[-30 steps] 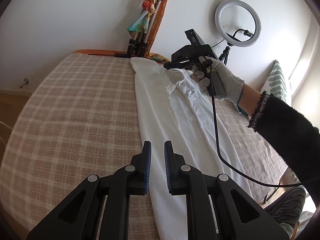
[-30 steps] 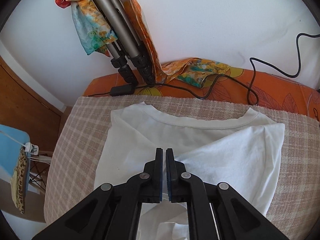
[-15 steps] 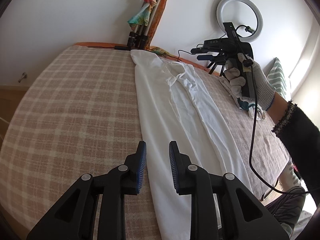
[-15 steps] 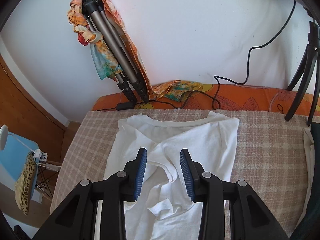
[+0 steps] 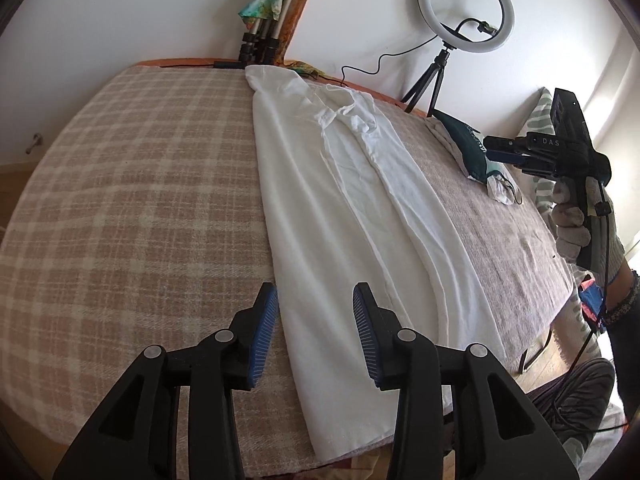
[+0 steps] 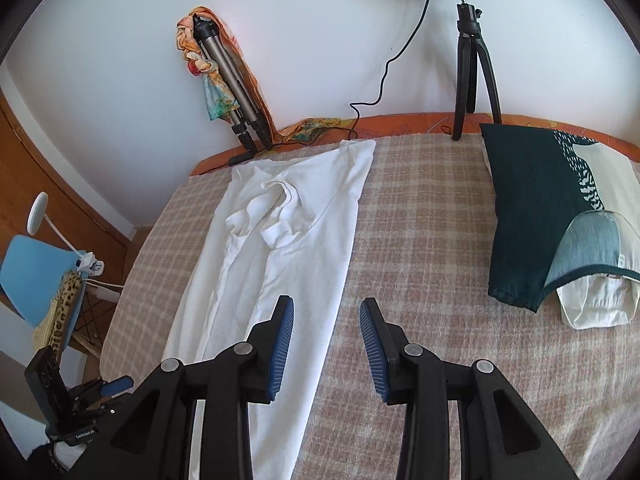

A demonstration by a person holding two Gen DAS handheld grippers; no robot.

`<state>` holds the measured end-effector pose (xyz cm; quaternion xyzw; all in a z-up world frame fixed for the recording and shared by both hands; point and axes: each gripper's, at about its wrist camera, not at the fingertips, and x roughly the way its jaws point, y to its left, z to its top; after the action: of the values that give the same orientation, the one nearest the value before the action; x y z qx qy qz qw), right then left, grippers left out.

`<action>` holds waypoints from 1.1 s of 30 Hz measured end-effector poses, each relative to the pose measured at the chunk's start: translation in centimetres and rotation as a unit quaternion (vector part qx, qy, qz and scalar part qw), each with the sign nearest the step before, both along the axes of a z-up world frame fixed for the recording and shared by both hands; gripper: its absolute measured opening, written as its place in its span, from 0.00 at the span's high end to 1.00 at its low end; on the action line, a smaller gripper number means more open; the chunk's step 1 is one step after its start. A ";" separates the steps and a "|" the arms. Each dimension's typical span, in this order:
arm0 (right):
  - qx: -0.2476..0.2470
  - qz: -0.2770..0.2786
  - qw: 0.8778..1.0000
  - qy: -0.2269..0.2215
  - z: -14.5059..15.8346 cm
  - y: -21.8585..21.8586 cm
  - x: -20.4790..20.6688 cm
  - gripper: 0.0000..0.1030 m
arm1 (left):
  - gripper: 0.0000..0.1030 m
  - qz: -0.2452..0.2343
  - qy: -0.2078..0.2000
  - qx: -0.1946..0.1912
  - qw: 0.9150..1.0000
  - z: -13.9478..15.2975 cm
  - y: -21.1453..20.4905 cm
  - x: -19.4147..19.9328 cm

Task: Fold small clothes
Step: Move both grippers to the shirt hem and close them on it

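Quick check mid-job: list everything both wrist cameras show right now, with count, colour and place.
T-shirt: one, white, folded into a long strip on the bed.
Blanket: one, beige plaid, covering the bed.
Folded clothes: one stack, dark green and white, on the blanket's right side.
Ring light: one, white on a black tripod, by the wall.
Folded tripod: one, grey, wrapped in a colourful scarf, leaning on the wall.
Chair: one, blue, beside the bed.
Left gripper: open, over the T-shirt's near edge.
Right gripper: open, above the T-shirt's right edge.
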<state>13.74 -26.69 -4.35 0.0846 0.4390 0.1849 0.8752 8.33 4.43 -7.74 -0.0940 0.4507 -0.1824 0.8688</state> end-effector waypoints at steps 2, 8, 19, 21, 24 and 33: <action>0.001 0.004 1.000 0.011 -0.7 -0.3 -2.2 0.64 | 0.63 0.003 0.010 0.000 1.000 -0.4 0.4 -0.6; 0.029 0.052 0.996 0.059 -4.9 0.2 -9.2 0.64 | 0.63 0.005 0.056 -0.031 0.998 -2.4 1.3 -3.1; 0.033 0.121 0.985 0.117 -10.7 2.2 -14.6 0.64 | 0.63 -0.006 0.081 -0.053 0.995 -3.6 0.4 -5.1; 0.038 0.128 0.984 0.119 -11.3 2.2 -14.9 0.64 | 0.65 -0.008 0.087 -0.067 0.994 -3.7 0.5 -5.3; 0.054 0.133 0.982 0.119 -11.4 2.0 -15.5 0.64 | 0.66 -0.009 0.089 -0.078 0.993 -3.8 0.6 -5.6; 0.054 0.159 0.979 0.119 -12.1 3.1 -15.8 0.90 | 0.94 -0.013 0.099 -0.091 0.991 -4.3 0.3 -5.4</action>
<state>-2.11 -23.58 -16.41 0.0823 0.5374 0.3338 0.7700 2.91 4.76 -12.00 -0.1845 0.5174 -0.2234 0.8052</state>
